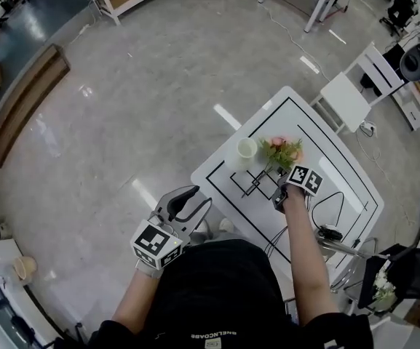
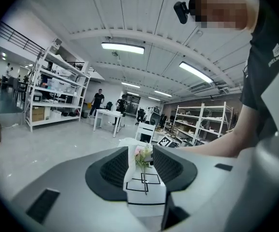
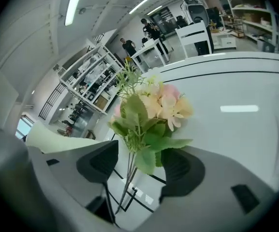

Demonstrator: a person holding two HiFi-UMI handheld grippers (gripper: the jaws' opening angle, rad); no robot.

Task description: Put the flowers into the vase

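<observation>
The right gripper point(image 3: 138, 170), wide open, straddles the flower stems point(image 3: 128, 175) (to pinch them, I'd guess). The left gripper point(image 2: 141, 168) hangs half-open, empty.

White print is seen upside down on the back collar of the person's black shirt point(image 1: 213, 335), at the near edge of the head view. It reads roughly "BELNCOARE", but the letters are not certain. Similar print on the sleeve point(image 2: 277, 56) is too small to be read. Patterned square markers are carried on the left gripper point(image 1: 195, 198) and the right gripper point(image 1: 281, 185).
</observation>
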